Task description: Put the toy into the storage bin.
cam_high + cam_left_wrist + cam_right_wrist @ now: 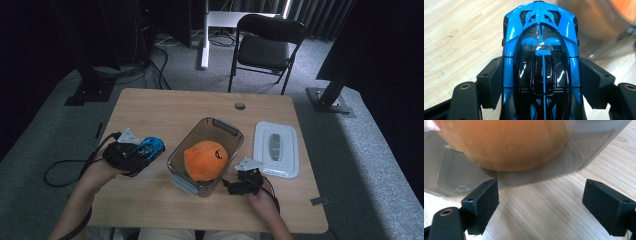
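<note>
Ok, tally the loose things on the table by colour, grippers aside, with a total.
Blue: 1, the toy car, clamped in the left gripper.
Orange: 1, the plush toy.
Clear: 1, the container holding the plush.
White: 1, the lid.
Total: 4.

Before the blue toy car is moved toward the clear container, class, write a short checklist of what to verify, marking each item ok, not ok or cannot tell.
1. Left gripper clamps the blue toy car on both sides: ok.
2. Clear container has its top open: ok.
3. White lid lies apart on the table: ok.
4. Free space in the container beside the orange plush: cannot tell.
5. Right gripper open, holding nothing, beside the container: ok.
</note>
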`<state>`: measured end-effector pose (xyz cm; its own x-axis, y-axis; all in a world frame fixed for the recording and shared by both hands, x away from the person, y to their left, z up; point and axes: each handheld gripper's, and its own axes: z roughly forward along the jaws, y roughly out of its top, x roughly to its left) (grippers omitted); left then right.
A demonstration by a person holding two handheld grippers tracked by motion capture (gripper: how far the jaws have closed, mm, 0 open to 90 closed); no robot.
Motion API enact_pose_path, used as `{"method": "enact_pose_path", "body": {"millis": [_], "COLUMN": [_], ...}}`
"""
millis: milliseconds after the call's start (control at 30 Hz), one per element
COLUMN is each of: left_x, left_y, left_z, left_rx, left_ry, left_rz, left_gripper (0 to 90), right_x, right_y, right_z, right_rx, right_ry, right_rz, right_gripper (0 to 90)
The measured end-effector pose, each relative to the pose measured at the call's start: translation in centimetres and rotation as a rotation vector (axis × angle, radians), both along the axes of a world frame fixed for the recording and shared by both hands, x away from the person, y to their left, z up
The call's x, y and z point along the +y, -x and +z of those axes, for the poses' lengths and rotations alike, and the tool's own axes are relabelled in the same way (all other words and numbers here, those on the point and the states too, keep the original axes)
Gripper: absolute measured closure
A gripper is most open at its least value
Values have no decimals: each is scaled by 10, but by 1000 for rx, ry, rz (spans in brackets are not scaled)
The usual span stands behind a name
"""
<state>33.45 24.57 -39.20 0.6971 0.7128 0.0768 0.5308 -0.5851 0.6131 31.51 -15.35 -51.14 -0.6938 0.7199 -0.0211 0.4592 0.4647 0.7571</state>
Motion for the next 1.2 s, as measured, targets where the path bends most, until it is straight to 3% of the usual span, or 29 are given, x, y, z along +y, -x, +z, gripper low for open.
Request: {"method": "enact_pose_path", "body": {"millis": [200, 333, 633, 833, 1200], "left_x": [1, -1, -20, -37, -70], "left_y": [-7, -11, -18, -24, -36], "left_z": [16, 24, 47, 52, 52], "left_rx": [-15, -22, -57, -61, -42], "left_ry": [20, 11, 3, 2, 6], "left_rz": [7, 1, -39, -77, -123], "left_gripper": [288, 288, 288, 288, 288], "right_x": [8, 11, 26, 32, 19], "right_y": [-1, -2, -5, -5, -5], "right_z": [0, 0, 0, 0, -7], "right_rx": [-10, -14, -18, -23, -9], "right_ry": [7, 9, 3, -11, -15], "right_rz": [6, 12, 11, 13, -19], "right_gripper": [134, 133, 127, 127, 128]}}
